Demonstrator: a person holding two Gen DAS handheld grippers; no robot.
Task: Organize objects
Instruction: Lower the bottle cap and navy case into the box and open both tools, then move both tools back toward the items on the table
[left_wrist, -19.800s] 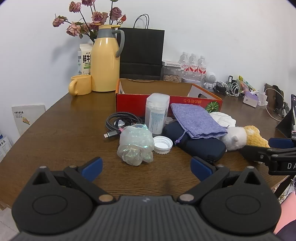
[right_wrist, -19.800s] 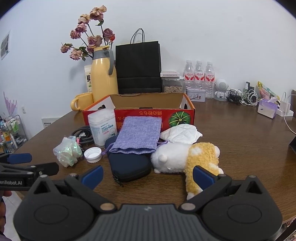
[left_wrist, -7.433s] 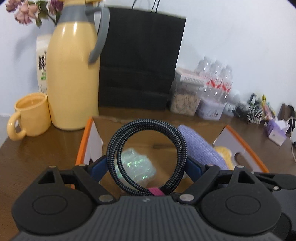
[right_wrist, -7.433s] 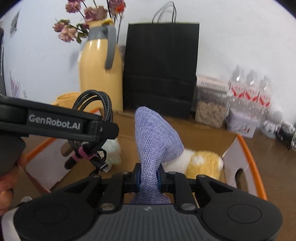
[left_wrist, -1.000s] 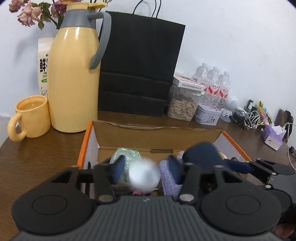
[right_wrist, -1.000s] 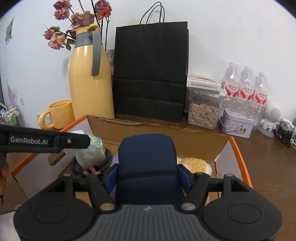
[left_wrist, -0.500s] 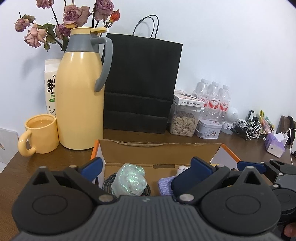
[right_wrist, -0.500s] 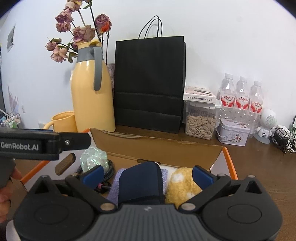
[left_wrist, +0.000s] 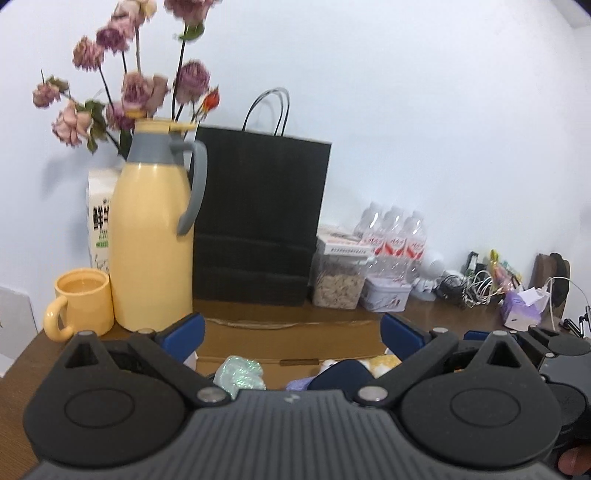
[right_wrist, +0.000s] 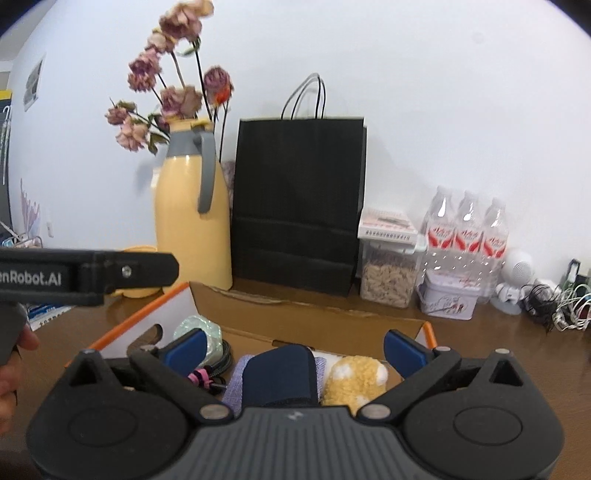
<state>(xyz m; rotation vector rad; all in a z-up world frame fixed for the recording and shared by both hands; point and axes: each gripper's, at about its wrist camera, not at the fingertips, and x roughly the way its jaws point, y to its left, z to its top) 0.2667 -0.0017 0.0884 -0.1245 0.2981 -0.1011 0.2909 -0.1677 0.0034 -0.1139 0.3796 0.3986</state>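
Note:
The cardboard box (right_wrist: 306, 314) with orange edges sits on the brown table. Inside it lie a navy pouch (right_wrist: 282, 374), a purple cloth bag (right_wrist: 236, 384), a yellow plush toy (right_wrist: 356, 376), an iridescent plastic bundle (right_wrist: 201, 330) and a black cable (right_wrist: 221, 360). My right gripper (right_wrist: 293, 347) is open and empty above the box. My left gripper (left_wrist: 291, 332) is open and empty above the box (left_wrist: 291, 339); the bundle (left_wrist: 240, 374) and pouch (left_wrist: 340, 373) show below it. The left gripper body (right_wrist: 88, 275) crosses the right wrist view.
Behind the box stand a yellow thermos (left_wrist: 153, 236) with dried flowers, a yellow mug (left_wrist: 83, 304), a milk carton (left_wrist: 99, 221), a black paper bag (left_wrist: 258, 218), a jar of seeds (left_wrist: 338, 284), water bottles (left_wrist: 395, 236), a tin (left_wrist: 386, 299) and tangled cables (left_wrist: 469, 288).
Both grippers have risen and drawn back from the box, empty. The navy pouch, held by the right gripper a second ago, lies in the box.

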